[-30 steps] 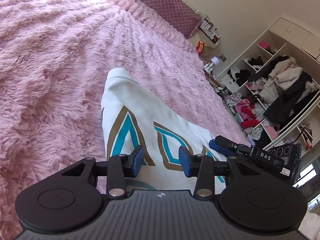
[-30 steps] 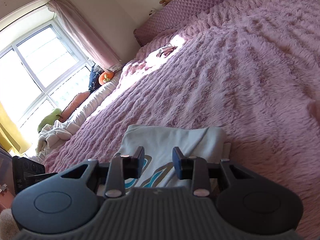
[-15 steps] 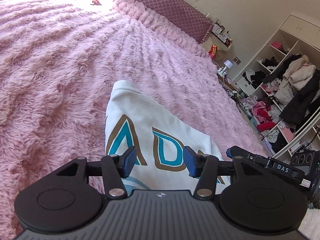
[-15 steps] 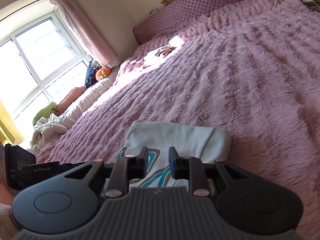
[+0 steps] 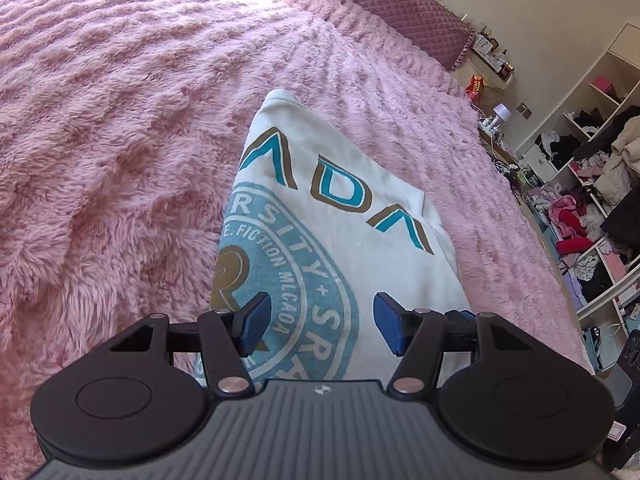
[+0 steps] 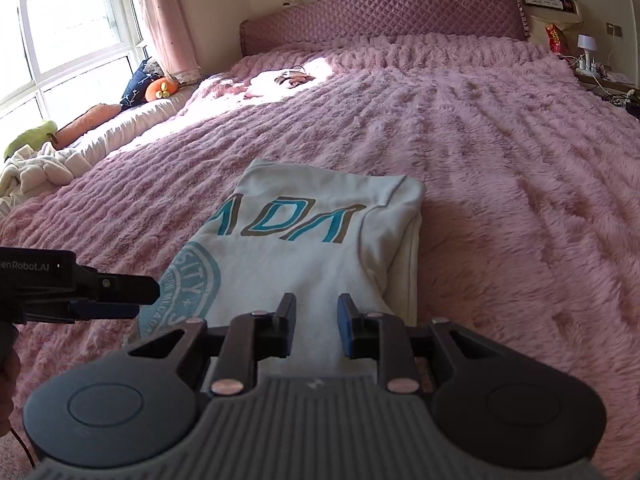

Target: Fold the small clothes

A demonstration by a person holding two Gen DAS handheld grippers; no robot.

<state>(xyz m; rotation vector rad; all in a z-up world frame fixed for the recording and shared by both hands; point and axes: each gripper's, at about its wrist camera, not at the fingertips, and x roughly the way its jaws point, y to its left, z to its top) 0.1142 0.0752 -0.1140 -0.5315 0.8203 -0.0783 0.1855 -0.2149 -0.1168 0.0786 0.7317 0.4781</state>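
Observation:
A white folded garment [image 5: 340, 216] with teal and brown letters and a round teal print lies flat on the pink fluffy bedspread [image 5: 120, 140]. My left gripper [image 5: 320, 330] is open and empty above the garment's near end. In the right wrist view the garment [image 6: 304, 240] lies ahead as a long folded strip. My right gripper [image 6: 316, 330] is open with a narrower gap, empty, above the garment's near right part. The left gripper [image 6: 116, 290] shows at the left there, over the round print.
A quilted purple headboard [image 6: 380, 16] stands at the far end. A small cloth item [image 6: 292, 76] lies in the sunlit patch near the pillows. Open shelves full of clothes [image 5: 592, 200] stand right of the bed. Window and plush toys [image 6: 92, 116] are left.
Both grippers have pulled back and risen from the garment, so more of it shows. The left jaws have opened wider. The right jaws closed a little, then reopened.

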